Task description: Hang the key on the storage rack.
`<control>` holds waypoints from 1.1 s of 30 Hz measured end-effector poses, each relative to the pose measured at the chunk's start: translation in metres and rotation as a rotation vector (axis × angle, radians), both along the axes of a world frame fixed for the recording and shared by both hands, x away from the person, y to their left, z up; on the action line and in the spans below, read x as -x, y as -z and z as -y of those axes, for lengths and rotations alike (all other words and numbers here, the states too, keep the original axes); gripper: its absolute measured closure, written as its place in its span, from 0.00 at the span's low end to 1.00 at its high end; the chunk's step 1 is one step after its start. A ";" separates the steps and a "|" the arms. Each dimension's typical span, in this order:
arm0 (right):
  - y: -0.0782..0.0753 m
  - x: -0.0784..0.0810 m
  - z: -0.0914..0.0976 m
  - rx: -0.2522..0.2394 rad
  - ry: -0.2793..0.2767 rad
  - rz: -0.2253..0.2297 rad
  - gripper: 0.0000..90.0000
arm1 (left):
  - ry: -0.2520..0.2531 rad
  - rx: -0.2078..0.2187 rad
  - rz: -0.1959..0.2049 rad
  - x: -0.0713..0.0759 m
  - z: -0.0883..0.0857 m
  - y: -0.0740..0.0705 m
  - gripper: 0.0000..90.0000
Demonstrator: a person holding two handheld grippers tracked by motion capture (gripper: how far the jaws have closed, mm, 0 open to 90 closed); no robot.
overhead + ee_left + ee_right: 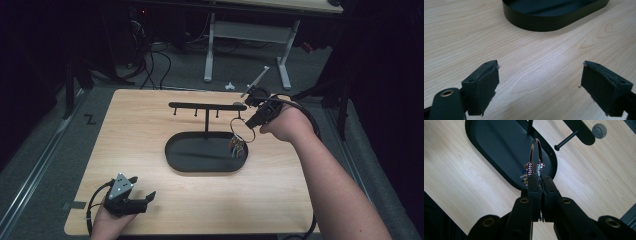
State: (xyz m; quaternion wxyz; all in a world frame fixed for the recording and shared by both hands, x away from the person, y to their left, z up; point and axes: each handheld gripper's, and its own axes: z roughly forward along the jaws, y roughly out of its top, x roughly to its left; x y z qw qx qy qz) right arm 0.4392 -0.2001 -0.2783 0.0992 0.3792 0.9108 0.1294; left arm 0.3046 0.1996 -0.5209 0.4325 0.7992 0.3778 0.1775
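Observation:
A black stand with an oval tray point(175, 160) and a crossbar point(200, 105) with short pegs sits mid-table. My right gripper point(251, 121) is shut on a metal key ring point(242, 129) with small coloured charms point(237, 147) hanging over the tray's right end, just below the crossbar's right tip. In the right gripper view the key ring point(537, 150) rises from the closed jaws point(540, 182), near a peg point(567, 140). My left gripper point(139, 200) rests open near the table's front left; its view shows wide-apart fingers point(485, 85) over bare wood, the tray point(549, 17) beyond.
The wooden table point(150, 125) has bare wood on both sides of the stand. A cable point(305, 112) trails from the right gripper. Beyond the table's far edge are a white desk frame point(210, 45), cables on the floor point(155, 65) and dark surroundings.

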 end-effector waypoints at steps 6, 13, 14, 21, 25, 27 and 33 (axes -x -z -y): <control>0.001 -0.008 0.000 -0.003 0.003 0.000 0.98 | -0.008 0.003 0.000 0.000 -0.003 -0.001 0.17; 0.003 -0.017 0.002 -0.003 0.042 -0.013 0.98 | -0.013 0.003 0.001 0.000 -0.003 0.000 0.17; 0.003 -0.019 0.003 -0.004 0.037 -0.013 0.98 | -0.015 0.005 0.003 0.000 -0.004 0.000 0.17; 0.009 -0.029 0.003 0.001 0.047 -0.019 0.98 | -0.015 0.007 0.001 0.000 -0.004 0.000 0.17; 0.011 -0.033 0.003 -0.006 0.041 -0.020 0.98 | -0.012 0.001 -0.003 0.001 -0.004 0.001 0.17; 0.012 -0.033 0.002 -0.007 0.060 -0.026 0.98 | -0.017 0.004 -0.001 0.001 -0.005 0.001 0.17; 0.012 -0.038 0.005 -0.011 0.055 -0.030 0.98 | -0.018 0.006 -0.005 0.001 -0.005 0.001 0.17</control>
